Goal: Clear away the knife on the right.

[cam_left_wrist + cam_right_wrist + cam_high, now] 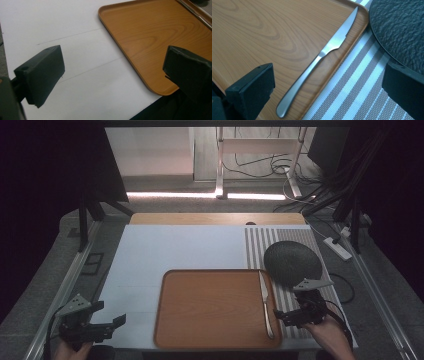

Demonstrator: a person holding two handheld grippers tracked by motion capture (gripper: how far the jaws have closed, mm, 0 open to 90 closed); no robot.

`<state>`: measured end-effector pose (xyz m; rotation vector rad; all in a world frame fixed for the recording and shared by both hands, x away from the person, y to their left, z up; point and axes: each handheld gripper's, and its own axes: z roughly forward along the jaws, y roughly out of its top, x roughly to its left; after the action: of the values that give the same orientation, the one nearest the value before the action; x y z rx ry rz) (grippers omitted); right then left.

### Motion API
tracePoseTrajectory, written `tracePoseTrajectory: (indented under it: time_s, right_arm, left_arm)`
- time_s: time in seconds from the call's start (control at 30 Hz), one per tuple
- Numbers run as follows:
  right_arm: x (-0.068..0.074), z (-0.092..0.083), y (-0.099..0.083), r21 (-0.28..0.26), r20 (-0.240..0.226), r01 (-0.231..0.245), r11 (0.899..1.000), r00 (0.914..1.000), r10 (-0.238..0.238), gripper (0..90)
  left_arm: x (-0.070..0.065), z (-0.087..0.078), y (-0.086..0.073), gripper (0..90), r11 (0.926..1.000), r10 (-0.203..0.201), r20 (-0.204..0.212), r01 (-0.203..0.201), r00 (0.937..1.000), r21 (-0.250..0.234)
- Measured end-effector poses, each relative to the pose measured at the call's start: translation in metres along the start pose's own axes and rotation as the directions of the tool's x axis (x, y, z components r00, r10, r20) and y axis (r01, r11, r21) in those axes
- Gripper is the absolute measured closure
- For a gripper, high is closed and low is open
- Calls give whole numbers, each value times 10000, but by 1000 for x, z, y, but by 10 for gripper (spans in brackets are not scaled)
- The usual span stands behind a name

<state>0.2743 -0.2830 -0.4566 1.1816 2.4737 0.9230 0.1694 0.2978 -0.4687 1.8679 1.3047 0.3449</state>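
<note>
A wooden tray [210, 305] lies near the table's front edge. A steel knife [266, 306] rests along its right rim, blade pointing away from me. In the right gripper view the knife [324, 52] lies on the tray [262, 30], its handle end just ahead of the jaws. My right gripper [284, 313] stands open just right of the knife handle, holding nothing; its jaws [324, 85] are wide apart. My left gripper [111, 315] is open over the white table left of the tray, and between its jaws [112, 75] nothing is held.
A dark round plate [292, 262] sits on a striped placemat [255, 245] right of the tray; the plate [399, 27] is close to the right gripper. The white tabletop [62, 25] spreads to the left and behind. Cables and stands lie beyond the table.
</note>
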Motion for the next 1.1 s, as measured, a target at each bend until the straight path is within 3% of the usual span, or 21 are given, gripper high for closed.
tracePoseTrajectory:
  time_s: [0.73,1.1]
  right_arm:
    - [-7,-27,-22,-591,478,-687,9959,9963,715,0]
    - [-7,-35,-27,-648,638,-736,9952,9949,777,0]
  left_arm:
    - [0,0,0,39,10000,-3,-25,3,10000,38]
    - [0,0,0,41,10000,11,-14,-11,10000,52]
